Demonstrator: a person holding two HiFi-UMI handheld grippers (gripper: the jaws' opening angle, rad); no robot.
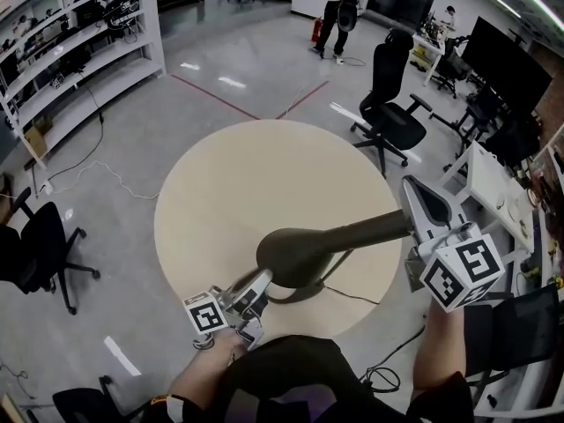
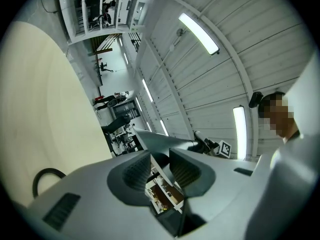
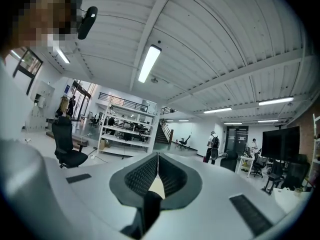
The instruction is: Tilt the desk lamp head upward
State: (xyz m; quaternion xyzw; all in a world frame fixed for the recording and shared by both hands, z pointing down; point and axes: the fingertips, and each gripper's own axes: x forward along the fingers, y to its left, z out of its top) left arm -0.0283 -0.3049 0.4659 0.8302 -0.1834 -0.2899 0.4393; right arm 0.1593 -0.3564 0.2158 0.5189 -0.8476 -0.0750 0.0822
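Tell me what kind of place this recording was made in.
Most likely an open-plan office or lab workspace. White shelving racks are loaded with equipment, and black office chairs, desks and a large dark screen stand around a round table.

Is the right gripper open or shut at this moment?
Shut and empty: in its own view the right gripper has its ribbed pads meeting at the tips, nothing between them.

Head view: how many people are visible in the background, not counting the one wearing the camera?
2. A person with a backpack stands at the top, beyond the table; a second person is farther right, near the top edge. Others may be hidden behind furniture.
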